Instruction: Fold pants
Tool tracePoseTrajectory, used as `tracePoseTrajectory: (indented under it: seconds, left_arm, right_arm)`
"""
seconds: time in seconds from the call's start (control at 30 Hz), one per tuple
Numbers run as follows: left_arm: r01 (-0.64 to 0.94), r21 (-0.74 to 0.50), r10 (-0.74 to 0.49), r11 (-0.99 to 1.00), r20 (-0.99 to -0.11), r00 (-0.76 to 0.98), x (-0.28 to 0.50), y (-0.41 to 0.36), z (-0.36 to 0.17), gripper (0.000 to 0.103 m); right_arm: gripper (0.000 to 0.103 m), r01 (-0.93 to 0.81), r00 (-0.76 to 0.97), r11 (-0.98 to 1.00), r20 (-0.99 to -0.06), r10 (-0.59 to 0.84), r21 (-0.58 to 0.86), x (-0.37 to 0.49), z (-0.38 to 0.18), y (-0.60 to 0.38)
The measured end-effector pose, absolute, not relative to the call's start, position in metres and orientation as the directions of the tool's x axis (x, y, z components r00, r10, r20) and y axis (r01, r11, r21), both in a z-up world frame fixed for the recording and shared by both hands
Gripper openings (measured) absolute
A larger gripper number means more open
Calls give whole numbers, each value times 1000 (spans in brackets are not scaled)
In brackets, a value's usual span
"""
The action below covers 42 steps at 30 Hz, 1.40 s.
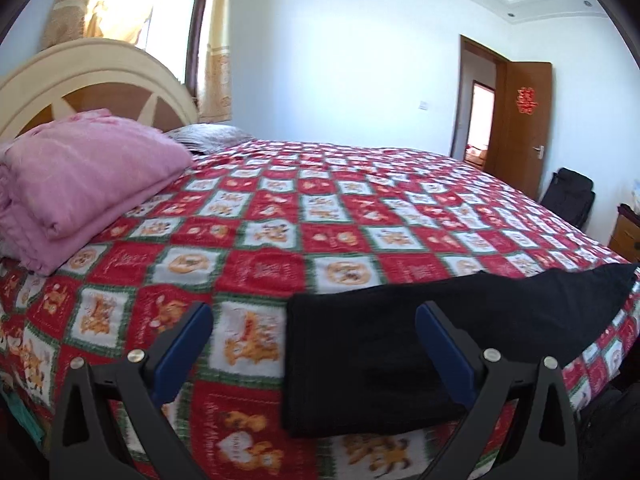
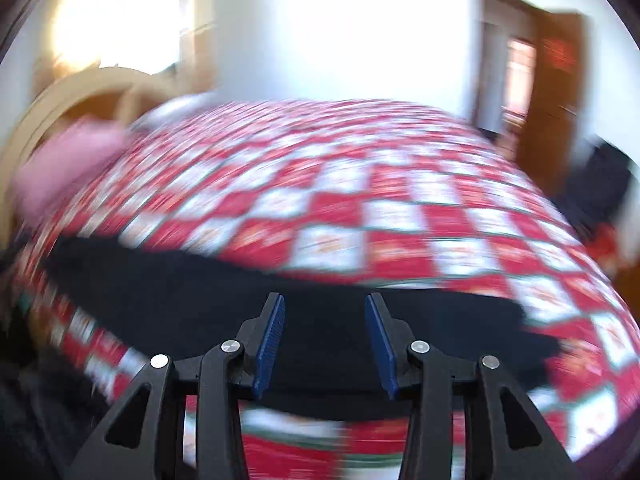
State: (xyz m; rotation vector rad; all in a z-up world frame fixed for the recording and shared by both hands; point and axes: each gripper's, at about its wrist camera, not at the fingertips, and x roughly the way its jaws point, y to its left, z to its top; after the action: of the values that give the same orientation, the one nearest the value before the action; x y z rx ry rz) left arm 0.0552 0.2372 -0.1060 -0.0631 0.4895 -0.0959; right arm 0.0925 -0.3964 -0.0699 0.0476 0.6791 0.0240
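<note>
**Black pants lay flat near the bed's front edge, both grippers empty above them**

Bright daylight from a curtained window (image 1: 120, 4) fell across a white-walled bedroom, where a red, white and green checked bedspread (image 1: 280, 216) with cartoon prints covered a wide bed. At the head stood a cream, arched headboard (image 1: 80, 76) with wooden panels. A folded pink quilt (image 1: 76, 184) sat on the bedspread at the left, and a grey pillow (image 1: 212, 136) lay just beyond it. On the far right, a brown door (image 1: 524, 128) stood open with a red paper ornament (image 1: 526, 100) on it, and a black bag (image 1: 568, 196) rested on the floor near it.

The black pants (image 1: 380, 360) lay on the bedspread close to its near edge, spread as a long dark band running from a squared left end toward the right side of the bed.

The left gripper (image 1: 314, 312) hung over that squared end with its 2 blue-padded fingers (image 1: 182, 344) spread wide and nothing between them; one finger showed over the bedspread, the other over the dark cloth.

The right wrist view was heavily blurred. The right gripper (image 2: 325, 300) pointed over the pants (image 2: 200, 292), its 2 fingers (image 2: 270, 344) parted about halfway, and no cloth was pinched between the pads.
</note>
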Motion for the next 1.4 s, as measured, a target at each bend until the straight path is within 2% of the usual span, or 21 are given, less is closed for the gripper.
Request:
tracePoseTrajectory:
  seconds: [0.07,0.17,0.37,0.57,0.6,0.63,0.67,0.77,0.83,0.9,0.97,1.03,1.1,1.17,1.23,1.3,1.33,1.37,1.4]
  left_arm:
    - [130,-73,-150,989,-472,869,58,215,-103,103]
    - [238,-52,-232,970,-491,840,64,172,-103,103]
    - [472,-55,-422,880,-547,723,74,80,-116,103]
    - [600,-73,-520,797,-590,618,84,11,-135,103]
    - [606,-79,-524,792,-597,607,84,6,-137,103]
    - [610,-89,-529,787,-607,594,86,1,-142,103]
    - [615,-100,-534,782,-615,580,88,-2,-146,103]
    - [608,-123,-528,784,-648,549,92,-7,-159,103]
    - [601,-137,-527,787,-656,541,92,-5,-165,103]
    - [603,-143,-533,785,-651,541,91,-3,-164,103]
    - [600,-153,-537,785,-651,537,91,-1,-163,103]
    - [597,-163,-542,785,-648,535,90,0,-162,103]
    - [599,-163,-544,784,-645,537,89,-1,-163,103]
    - [603,-160,-544,781,-648,533,89,0,-164,103]
    - [610,-161,-548,776,-652,524,90,0,-163,103]
    - [616,-159,-548,772,-658,517,90,-1,-163,103]
    - [618,-153,-544,771,-662,515,92,-2,-163,103]
    - [620,-146,-540,771,-666,515,92,-3,-164,103]
    - [621,-139,-536,772,-668,517,93,-4,-164,103]
  right_arm:
    - [44,165,781,976,-624,-42,140,88,-57,-447]
    - [44,293,765,915,-642,-50,278,78,-56,-495]
    - [44,335,712,839,-698,72,429,80,-94,-517]
    - [44,415,679,769,-728,95,486,97,-128,-533]
    - [44,414,682,763,-724,102,497,100,-130,-534]
    - [40,408,687,761,-718,107,504,102,-131,-534]
    - [29,400,691,765,-715,110,504,107,-132,-534]
    - [14,349,719,789,-684,120,506,120,-122,-532]
    - [11,288,752,817,-646,129,500,127,-105,-526]
    - [10,180,817,845,-554,157,504,127,-79,-518]
    - [10,120,852,887,-505,139,446,120,-64,-511]
    - [10,102,858,905,-496,130,413,112,-66,-510]
    - [10,127,814,913,-566,127,387,104,-87,-518]
    - [11,189,755,910,-647,106,369,91,-112,-529]
    - [15,221,722,890,-681,126,398,74,-130,-538]
    - [29,267,717,896,-695,61,354,59,-132,-545]
    - [46,293,727,894,-686,21,338,53,-128,-551]
    - [54,306,737,889,-676,5,340,50,-125,-556]
    - [54,317,752,878,-659,-1,360,50,-120,-563]
